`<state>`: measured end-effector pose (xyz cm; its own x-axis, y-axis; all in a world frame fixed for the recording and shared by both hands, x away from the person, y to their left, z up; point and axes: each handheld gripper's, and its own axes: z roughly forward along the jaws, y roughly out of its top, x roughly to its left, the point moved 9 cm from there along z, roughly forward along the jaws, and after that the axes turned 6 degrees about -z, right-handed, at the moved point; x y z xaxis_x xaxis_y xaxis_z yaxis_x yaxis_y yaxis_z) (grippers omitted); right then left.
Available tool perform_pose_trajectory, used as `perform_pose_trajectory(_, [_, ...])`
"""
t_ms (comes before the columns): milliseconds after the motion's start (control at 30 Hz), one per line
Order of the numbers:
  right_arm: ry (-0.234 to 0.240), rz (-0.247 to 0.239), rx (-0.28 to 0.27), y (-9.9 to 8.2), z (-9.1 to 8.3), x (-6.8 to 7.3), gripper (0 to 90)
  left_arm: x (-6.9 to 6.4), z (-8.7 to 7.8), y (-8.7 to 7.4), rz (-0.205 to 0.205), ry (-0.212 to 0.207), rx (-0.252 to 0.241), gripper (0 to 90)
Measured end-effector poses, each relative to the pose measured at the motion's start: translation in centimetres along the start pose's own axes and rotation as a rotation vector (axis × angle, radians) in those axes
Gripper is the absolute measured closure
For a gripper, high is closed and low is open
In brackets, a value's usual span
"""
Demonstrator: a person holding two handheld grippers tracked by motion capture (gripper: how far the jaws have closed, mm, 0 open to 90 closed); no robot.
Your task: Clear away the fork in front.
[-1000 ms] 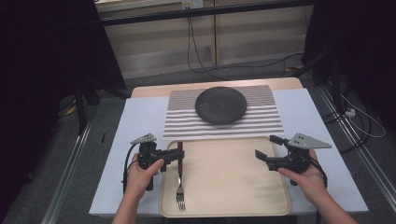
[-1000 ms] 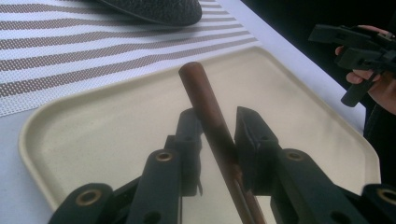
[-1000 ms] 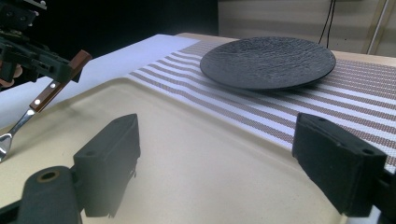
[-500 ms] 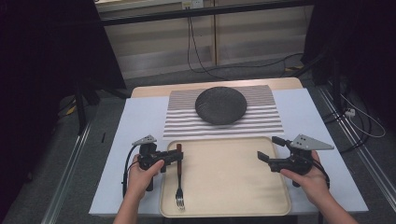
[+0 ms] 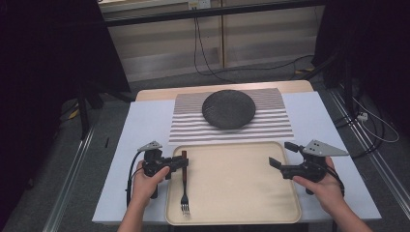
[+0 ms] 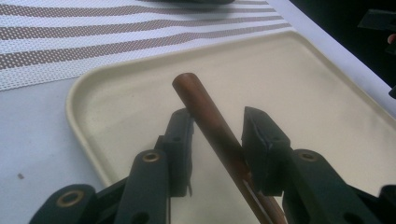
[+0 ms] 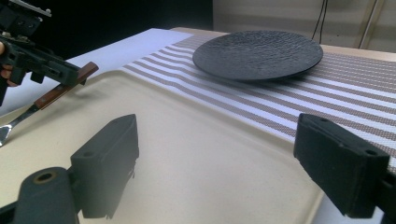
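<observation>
A fork (image 5: 183, 193) with a brown wooden handle (image 6: 205, 112) lies along the left side of a beige tray (image 5: 232, 186), tines toward me. My left gripper (image 5: 183, 163) straddles the handle near its far end. Its jaws have just been opening. In the left gripper view (image 6: 217, 140) the handle runs slantwise between the pads, close to the left pad and with a gap to the right one. My right gripper (image 5: 283, 154) hovers open over the tray's right edge, nothing between its jaws (image 7: 215, 158). The right gripper view shows the fork (image 7: 60, 88) and the left gripper (image 7: 70, 72) at upper left.
A dark round plate (image 5: 228, 108) sits on a striped placemat (image 5: 191, 128) just beyond the tray. A white sheet (image 5: 145, 130) covers the table. Cables trail on the floor behind, and metal rails run along both sides of the table.
The left jaws have spread slightly around the fork handle. The fork and the right hand stay where they were.
</observation>
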<state>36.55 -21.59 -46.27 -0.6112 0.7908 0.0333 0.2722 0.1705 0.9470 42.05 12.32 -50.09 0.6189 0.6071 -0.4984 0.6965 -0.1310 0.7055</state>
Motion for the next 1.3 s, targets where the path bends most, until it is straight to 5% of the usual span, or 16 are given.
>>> perform_pose_trajectory(700, [0.000,0.006,0.016,-0.4,0.2,-0.1,14.0,0.5,-0.5,0.2,0.004,0.043,-0.026,54.7])
perform_pose_trajectory(1300, [0.000,0.006,0.043,-1.2,-1.1,-0.1,14.0,-0.9,-3.3,0.5,0.110,0.081,-0.084,31.8])
